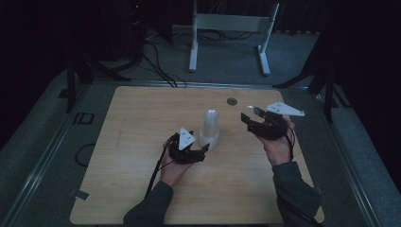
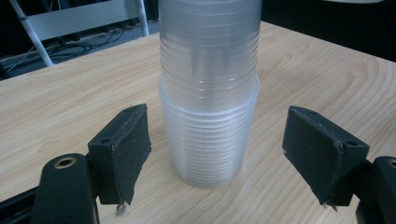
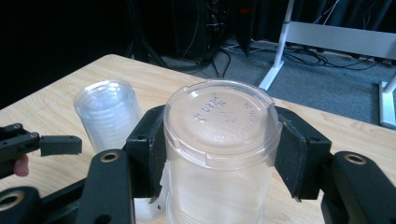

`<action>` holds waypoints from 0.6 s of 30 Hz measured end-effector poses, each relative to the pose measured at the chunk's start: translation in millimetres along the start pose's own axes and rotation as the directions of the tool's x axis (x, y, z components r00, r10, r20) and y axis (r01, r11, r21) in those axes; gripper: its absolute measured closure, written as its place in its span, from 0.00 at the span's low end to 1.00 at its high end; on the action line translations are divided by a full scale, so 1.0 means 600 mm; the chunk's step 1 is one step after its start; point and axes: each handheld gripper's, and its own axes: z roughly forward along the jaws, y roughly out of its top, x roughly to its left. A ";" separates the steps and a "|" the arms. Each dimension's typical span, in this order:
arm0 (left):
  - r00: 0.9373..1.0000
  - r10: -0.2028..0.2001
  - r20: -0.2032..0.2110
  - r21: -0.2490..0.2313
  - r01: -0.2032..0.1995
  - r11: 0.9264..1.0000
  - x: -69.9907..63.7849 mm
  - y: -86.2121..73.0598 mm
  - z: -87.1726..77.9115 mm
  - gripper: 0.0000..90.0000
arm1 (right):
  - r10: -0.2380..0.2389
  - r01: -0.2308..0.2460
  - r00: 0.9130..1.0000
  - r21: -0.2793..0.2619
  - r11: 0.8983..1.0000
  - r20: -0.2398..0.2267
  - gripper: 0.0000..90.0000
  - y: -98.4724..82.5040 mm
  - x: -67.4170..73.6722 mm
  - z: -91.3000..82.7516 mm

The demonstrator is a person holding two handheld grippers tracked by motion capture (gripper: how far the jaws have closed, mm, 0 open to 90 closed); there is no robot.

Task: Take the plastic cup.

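Note:
A stack of clear plastic cups (image 1: 210, 128) stands upside down near the middle of the wooden table (image 1: 142, 184). My left gripper (image 1: 203, 148) sits low beside the stack's near-left side. In the left gripper view the stack (image 2: 209, 93) stands between the pads (image 2: 126, 144) of that gripper (image 2: 219, 121), with a gap on each side, so the jaws are open. My right gripper (image 1: 249, 117) hovers to the right of the stack, shut on a single clear cup (image 3: 219, 140) whose flat bottom faces its camera. From there the stack (image 3: 109, 114) stands off to the left.
A round grommet hole (image 1: 231, 101) sits in the table's far edge. Behind the table a white frame stand (image 1: 231, 23) and loose cables (image 1: 158, 61) lie on the grey floor. Dark stands flank both far corners.

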 end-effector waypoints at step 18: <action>1.000 0.000 0.026 -0.012 0.000 1.000 -0.011 0.001 -0.002 0.26 | 0.029 -0.030 0.999 0.038 0.999 0.020 0.45 -0.042 -0.016 -0.004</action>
